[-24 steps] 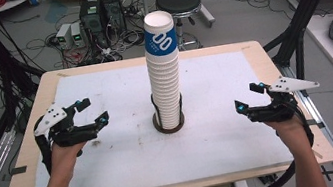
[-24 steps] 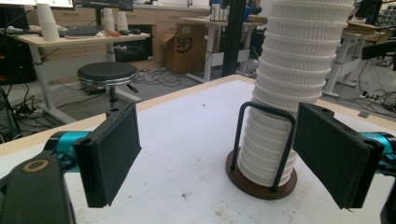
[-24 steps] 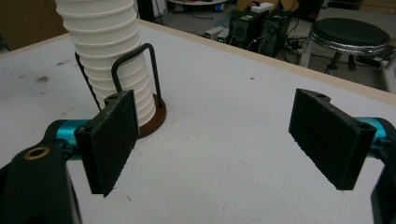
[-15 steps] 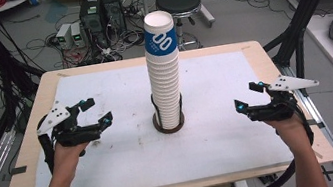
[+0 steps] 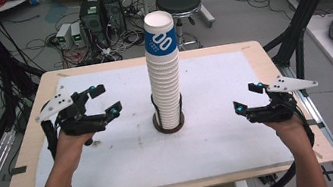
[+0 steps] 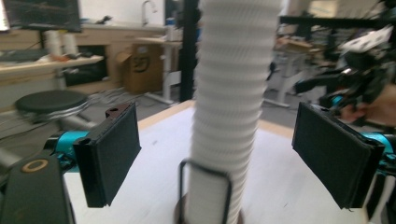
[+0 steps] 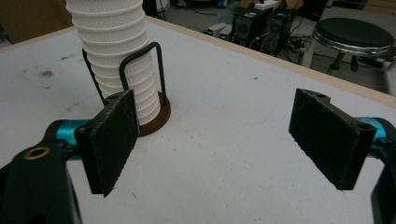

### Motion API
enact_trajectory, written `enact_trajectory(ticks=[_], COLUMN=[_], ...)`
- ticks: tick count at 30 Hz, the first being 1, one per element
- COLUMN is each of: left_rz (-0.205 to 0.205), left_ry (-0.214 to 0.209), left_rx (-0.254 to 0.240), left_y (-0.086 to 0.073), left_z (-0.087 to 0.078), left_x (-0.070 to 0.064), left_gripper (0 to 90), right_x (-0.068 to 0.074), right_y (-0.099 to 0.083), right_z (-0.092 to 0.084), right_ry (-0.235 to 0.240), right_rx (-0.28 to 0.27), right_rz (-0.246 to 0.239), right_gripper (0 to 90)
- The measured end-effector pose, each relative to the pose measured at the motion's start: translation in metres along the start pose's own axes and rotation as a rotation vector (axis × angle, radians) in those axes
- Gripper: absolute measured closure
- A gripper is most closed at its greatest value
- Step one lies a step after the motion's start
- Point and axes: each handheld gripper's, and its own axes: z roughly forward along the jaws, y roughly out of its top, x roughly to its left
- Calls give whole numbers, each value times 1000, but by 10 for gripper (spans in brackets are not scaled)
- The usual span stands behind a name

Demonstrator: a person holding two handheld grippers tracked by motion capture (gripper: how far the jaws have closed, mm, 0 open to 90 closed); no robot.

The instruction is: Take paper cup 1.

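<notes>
Top cup (image 5: 160, 36) blue band, white "00" (rest unreadable); left gripper (image 5: 103, 101), right gripper (image 5: 248, 97) released.

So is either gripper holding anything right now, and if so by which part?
Nothing is held. The left gripper and the right gripper are both open, apart from the cup stack.

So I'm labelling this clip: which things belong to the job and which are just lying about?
In the job: cup stack, its holder, left gripper, right gripper.
Lying about: stool, computers, cables, all on the floor beyond the table.
</notes>
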Motion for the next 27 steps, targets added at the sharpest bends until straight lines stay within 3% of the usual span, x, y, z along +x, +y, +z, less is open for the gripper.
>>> enact_trajectory(ticks=[1, 2, 11, 27], left_rz=[8, 16, 40, 78], left_ry=[-36, -46, -94, -94], left_rx=[-9, -13, 4, 65], left_y=[12, 17, 44, 51], left_z=[11, 17, 67, 115], left_x=[-2, -3, -8, -11], left_gripper=[148, 148, 138, 132], right_x=[0, 1, 1, 4], right_y=[0, 0, 2, 5], right_z=[0, 0, -2, -1], right_ry=[-1, -1, 6, 20], right_rx=[-1, 2, -3, -9], right_rz=[-3, 4, -4, -18], right_gripper=[162, 162, 162, 162])
